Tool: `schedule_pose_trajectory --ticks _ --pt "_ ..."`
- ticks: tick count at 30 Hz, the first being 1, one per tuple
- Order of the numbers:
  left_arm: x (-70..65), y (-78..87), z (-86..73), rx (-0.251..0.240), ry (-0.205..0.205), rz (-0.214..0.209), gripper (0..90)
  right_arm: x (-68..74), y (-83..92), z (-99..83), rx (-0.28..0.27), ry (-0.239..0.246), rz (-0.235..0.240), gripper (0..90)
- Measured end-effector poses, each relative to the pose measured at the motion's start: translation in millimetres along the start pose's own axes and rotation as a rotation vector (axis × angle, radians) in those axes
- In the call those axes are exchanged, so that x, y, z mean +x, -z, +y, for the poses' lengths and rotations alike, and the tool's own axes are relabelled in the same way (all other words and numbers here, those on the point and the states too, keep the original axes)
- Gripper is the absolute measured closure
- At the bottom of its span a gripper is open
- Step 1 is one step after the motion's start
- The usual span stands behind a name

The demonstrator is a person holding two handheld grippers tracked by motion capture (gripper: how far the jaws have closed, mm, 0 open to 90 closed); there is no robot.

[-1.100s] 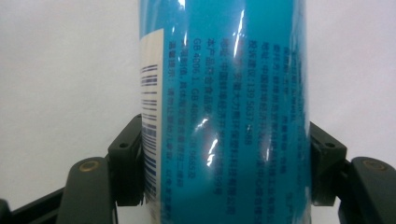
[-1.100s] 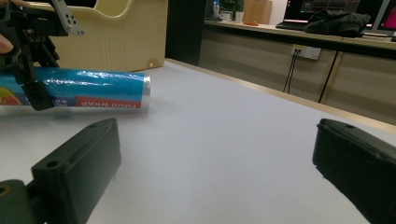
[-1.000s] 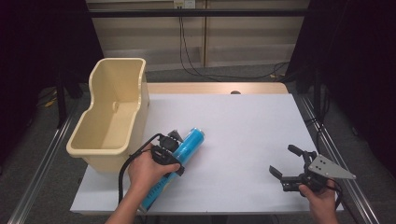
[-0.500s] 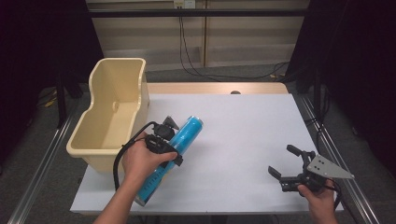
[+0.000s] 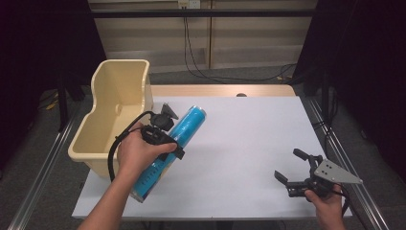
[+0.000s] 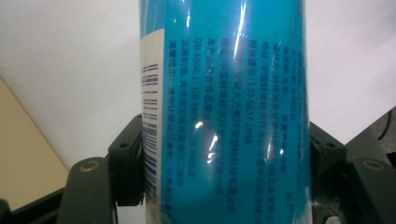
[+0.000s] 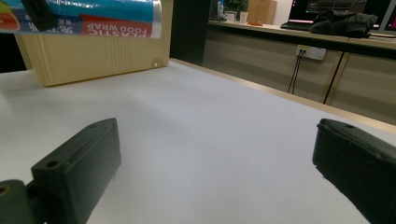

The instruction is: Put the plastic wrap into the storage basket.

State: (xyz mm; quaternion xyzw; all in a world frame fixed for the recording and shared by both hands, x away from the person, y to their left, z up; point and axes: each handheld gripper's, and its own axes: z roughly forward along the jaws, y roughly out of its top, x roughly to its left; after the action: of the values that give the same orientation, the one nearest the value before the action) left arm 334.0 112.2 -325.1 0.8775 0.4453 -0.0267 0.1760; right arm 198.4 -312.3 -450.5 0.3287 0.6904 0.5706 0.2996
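The table (image 5: pixel 249 158) in front of you was a flat, matte white sheet with a wooden strip along its far edge. At its left edge stood the bin (image 5: pixel 103 139), a cream plastic tub with smooth walls, a tall back and a lower, open front, ribbed on the outside where the right gripper view caught it.

Just right of the bin, you held the tube (image 5: pixel 178 132) clear of the table. It was a long blue cylinder in glossy film, printed with small text and a barcode, its label reading plastic food wrap. Its long axis ran diagonally, near end low toward you, far end high and away to the right, roughly along the bin's right wall.

Your left gripper (image 5: pixel 163 136) was clamped across the tube's middle, black jaws pressing both sides. So the tube lay right in that hand, and the bin's open top was just to its left.

Your right gripper (image 5: pixel 298 171) sat well apart at the near right, jaws spread wide over bare table, holding nothing.
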Motion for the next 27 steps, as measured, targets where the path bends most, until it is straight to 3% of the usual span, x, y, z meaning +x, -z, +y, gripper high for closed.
schedule_pose_trajectory --ticks 14,16,27 --pt "6.0 33.0 14.0 -0.034 0.036 -0.003 31.9 0.1 0.7 1.2 -0.006 0.002 -0.004 0.5" --pt "6.8 41.3 16.5 -0.041 0.039 0.011 31.9 0.0 0.8 1.2 -0.007 0.002 -0.004 0.5" --pt "18.0 62.7 16.9 -0.075 0.094 0.011 31.9 0.5 0.5 1.1 -0.005 0.003 -0.002 0.5"
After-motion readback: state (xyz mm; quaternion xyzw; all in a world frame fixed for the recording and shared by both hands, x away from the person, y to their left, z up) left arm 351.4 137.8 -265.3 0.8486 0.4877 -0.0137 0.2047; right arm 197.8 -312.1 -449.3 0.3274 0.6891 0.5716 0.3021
